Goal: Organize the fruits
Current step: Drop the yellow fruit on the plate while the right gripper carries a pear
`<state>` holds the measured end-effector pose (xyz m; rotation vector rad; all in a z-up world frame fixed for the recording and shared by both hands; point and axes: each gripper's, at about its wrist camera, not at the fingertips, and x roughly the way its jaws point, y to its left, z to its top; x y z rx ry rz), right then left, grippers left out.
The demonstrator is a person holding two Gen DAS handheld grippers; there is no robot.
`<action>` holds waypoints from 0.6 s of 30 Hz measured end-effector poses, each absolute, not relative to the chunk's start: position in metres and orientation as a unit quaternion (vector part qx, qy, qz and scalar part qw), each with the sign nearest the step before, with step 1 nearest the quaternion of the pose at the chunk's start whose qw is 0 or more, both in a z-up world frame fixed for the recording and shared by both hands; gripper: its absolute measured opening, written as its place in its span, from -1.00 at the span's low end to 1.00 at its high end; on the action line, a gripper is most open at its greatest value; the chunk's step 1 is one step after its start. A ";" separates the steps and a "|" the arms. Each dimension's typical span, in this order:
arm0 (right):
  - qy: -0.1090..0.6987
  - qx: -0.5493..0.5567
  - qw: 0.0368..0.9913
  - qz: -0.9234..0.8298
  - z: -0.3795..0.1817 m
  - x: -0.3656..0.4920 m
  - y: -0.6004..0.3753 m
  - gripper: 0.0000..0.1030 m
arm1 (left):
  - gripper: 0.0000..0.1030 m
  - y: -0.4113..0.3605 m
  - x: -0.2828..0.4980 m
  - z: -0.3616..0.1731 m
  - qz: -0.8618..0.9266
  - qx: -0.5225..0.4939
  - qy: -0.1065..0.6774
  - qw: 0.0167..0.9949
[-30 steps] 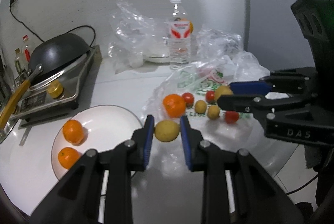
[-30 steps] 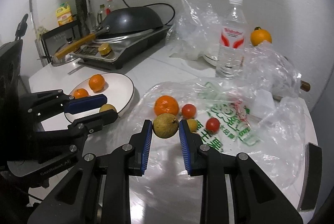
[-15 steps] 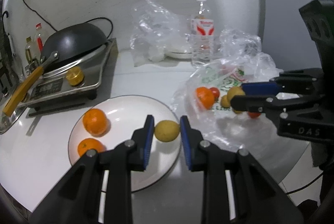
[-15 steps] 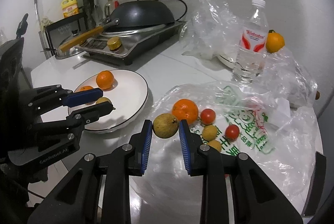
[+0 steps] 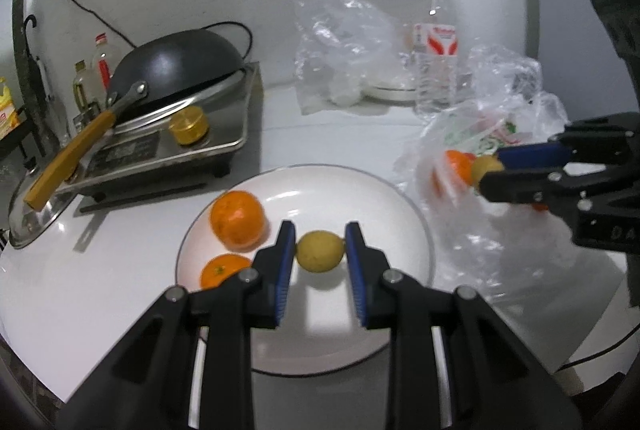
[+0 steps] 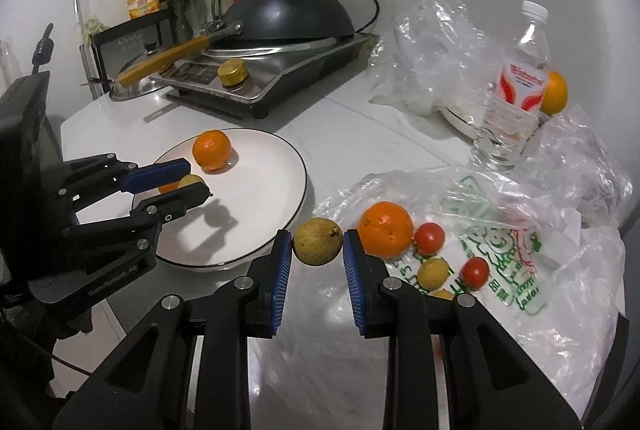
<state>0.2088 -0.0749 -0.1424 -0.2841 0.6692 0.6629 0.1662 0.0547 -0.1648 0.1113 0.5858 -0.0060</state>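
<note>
Both grippers have carried their fruit toward the white plate (image 5: 408,213) since a second ago. Now the left gripper (image 5: 320,246) hangs over the plate, its blue pads clamped on a yellow fruit (image 5: 320,251); two oranges (image 5: 237,218) lie on the plate just left of its jaws. Clamped between the right gripper's (image 6: 317,242) pads is a brownish-green fruit (image 6: 317,241), seemingly just past the plate's near rim. Right of those jaws, an orange (image 6: 385,228), tomatoes (image 6: 429,238) and small yellow fruits (image 6: 435,273) rest on a plastic bag (image 6: 520,270).
</note>
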 end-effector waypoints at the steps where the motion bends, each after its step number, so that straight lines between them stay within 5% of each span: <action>1: 0.321 -0.138 0.881 0.319 -0.143 0.210 -0.073 -0.45 | -0.49 0.058 0.167 -0.167 0.003 0.057 0.289 0.956; 18: 0.332 -0.148 0.869 0.337 -0.150 0.228 -0.041 -0.45 | -0.47 0.081 0.181 -0.175 0.027 0.043 0.292 0.955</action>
